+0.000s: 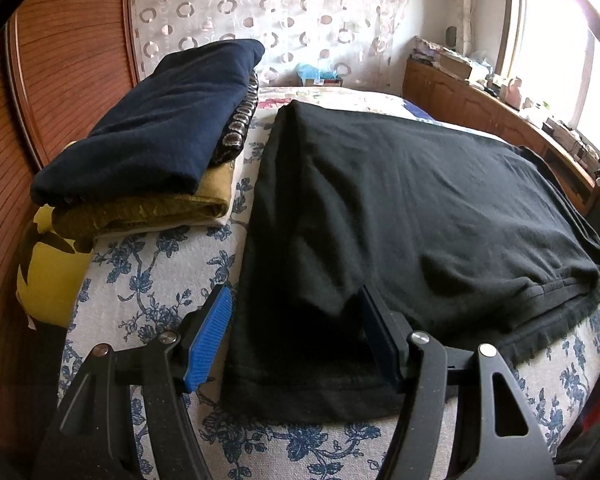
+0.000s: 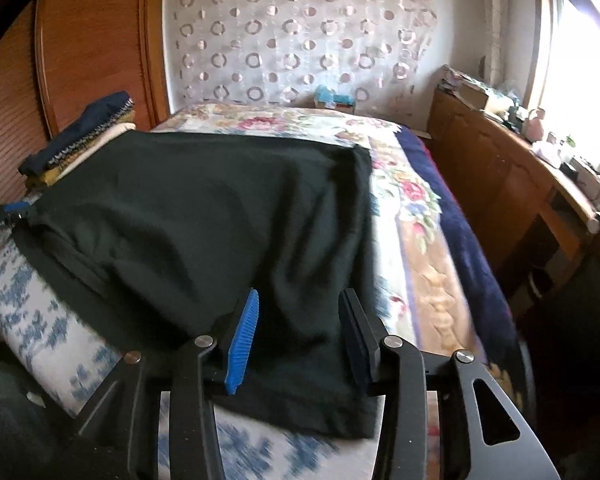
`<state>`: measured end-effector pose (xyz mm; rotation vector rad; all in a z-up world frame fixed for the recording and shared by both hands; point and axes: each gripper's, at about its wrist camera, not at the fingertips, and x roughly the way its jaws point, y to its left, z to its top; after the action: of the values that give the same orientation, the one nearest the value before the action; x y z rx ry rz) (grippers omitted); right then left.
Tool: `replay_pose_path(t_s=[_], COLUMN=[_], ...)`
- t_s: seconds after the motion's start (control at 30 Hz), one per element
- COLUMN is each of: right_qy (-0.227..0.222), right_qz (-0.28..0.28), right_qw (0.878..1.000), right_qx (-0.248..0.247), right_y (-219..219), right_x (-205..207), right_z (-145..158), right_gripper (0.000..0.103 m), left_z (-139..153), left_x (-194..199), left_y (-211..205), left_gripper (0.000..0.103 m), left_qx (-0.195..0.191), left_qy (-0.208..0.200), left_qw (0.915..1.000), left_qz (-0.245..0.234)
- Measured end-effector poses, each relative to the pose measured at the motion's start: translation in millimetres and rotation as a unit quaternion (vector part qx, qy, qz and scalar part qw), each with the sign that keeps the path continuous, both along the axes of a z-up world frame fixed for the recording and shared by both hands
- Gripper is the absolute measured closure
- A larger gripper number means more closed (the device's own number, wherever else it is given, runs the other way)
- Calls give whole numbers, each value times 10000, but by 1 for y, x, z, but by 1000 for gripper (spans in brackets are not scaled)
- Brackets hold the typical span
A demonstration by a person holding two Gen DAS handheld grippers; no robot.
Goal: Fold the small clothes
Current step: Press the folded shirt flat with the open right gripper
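Observation:
A black garment (image 1: 400, 208) lies spread flat on the bed, folded over itself, and also fills the right wrist view (image 2: 204, 216). My left gripper (image 1: 296, 312) is open over its near left corner, its jaws straddling the cloth edge. My right gripper (image 2: 300, 316) is open over its near right corner, cloth between the blue pads, not pinched. The left gripper's tip shows at the far left of the right wrist view (image 2: 12, 212).
A stack of folded clothes, navy on top (image 1: 152, 124), sits at the bed's left by a wooden headboard (image 1: 60, 80). A blue floral sheet (image 1: 148, 280) covers the near bed. A wooden cabinet (image 2: 500, 184) with clutter stands right, under a window.

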<state>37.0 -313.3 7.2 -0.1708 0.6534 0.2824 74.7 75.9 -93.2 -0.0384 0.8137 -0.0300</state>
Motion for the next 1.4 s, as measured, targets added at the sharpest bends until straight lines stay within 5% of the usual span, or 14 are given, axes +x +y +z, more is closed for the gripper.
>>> replay_pose_path(t_s=[0.6,1.07,1.23,1.4], right_qy=[377,481,487,489], right_qz=[407,276,288,291], right_qw=[9985,9984,9984,9984], right_qx=[-36,-90,-71,-68], right_y=[51,62,60,60], right_x=[46,69,69,69], right_z=[-30,-33,-34,-34], right_gripper=[59,43,43,43], left_z=[-5,-4,-2,3], left_x=[1,4,9,14], left_y=[4,8,10,11], left_gripper=[36,35,52,54], left_qx=[-47,-155,-278,-217], left_qy=[159,217,264,224], left_qw=[9998,9996,9992,9995], left_qz=[66,-21,-110,-88])
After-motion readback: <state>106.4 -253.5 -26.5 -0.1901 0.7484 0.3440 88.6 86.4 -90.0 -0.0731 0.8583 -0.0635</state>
